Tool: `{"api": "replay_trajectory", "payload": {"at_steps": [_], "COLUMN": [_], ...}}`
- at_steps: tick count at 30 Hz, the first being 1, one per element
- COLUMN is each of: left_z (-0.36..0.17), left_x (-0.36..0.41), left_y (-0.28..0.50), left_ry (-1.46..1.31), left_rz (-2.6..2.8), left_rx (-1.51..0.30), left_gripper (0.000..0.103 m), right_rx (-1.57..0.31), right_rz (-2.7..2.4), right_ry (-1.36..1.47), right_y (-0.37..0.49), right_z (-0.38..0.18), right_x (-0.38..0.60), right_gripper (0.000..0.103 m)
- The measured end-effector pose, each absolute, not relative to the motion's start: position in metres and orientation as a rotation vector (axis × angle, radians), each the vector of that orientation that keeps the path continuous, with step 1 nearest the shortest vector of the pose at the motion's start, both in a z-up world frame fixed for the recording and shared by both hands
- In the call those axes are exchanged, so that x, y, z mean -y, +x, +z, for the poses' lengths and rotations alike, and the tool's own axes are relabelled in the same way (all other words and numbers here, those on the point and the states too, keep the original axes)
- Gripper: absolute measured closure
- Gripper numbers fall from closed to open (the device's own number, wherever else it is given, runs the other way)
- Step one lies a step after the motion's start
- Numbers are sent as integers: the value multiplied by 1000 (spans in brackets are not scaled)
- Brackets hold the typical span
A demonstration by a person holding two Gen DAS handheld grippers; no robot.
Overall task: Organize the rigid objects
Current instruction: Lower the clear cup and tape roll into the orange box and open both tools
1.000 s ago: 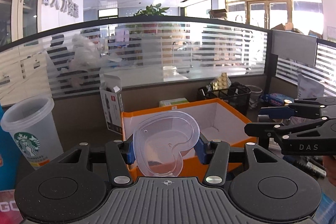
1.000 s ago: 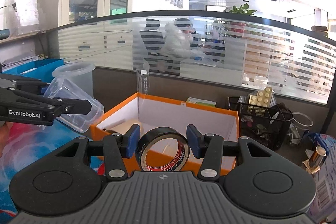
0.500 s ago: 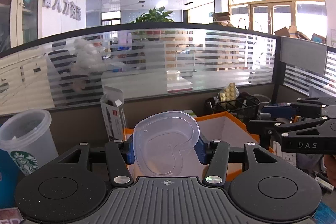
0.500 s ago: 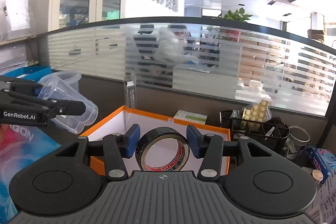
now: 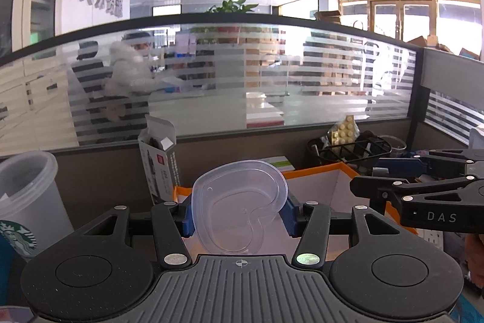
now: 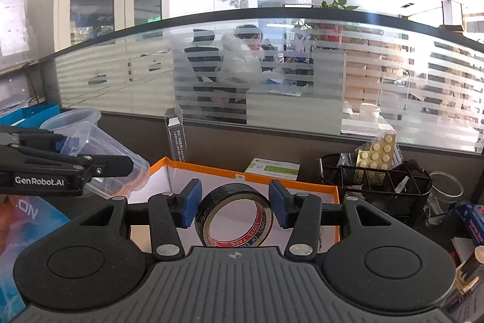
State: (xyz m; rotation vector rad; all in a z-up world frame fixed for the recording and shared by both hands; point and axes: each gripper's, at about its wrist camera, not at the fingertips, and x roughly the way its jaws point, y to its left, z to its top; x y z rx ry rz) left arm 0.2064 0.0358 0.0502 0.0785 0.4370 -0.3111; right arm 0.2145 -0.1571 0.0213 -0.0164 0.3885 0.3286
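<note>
The left wrist view shows the left gripper [image 5: 239, 214] squeezing a clear plastic cup [image 5: 239, 208] between its blue pads [image 5: 187, 217]. The cup fills the lower middle of the picture, and its open mouth faces the camera. Its long side points away, toward the orange box [image 5: 338, 174] just behind it. The box's white inside shows to the right of the cup, in the middle right of the frame. The right gripper [image 5: 363, 183] pokes in from the right edge, in front of that same box.

In the right wrist view, the right gripper [image 6: 234, 202] is shut on a roll of black tape [image 6: 234, 214]. The roll stands on its edge in the lower middle of the picture, with its hole facing the camera. The orange box [image 6: 251, 176] lies straight ahead of it and a bit lower, with its far wall above the roll. Its white floor shows through the hole and on both sides.

So the box sits right in front of both grippers. The tape looks more centered over the box. The cup comes in from the upper left side of that frame, near the box's left corner. Both things probably need to go forward and down before the fingers let go.
</note>
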Motion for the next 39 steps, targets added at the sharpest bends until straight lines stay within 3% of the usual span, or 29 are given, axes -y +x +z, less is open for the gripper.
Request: {"api": "replay_trajectory", "payload": {"at_steps": [39], "left_z": [-29], "left_x": [1], "left_y": [276], "left_ry": [108], "left_rz": [-297], "left_rx": [-632], "left_gripper": [52], "right_rx": [-539], "right_rz": [272], "right_ry": [24], "right_y": [281], "right_z": [-47], "right_x": [156], "right_gripper": [57]}}
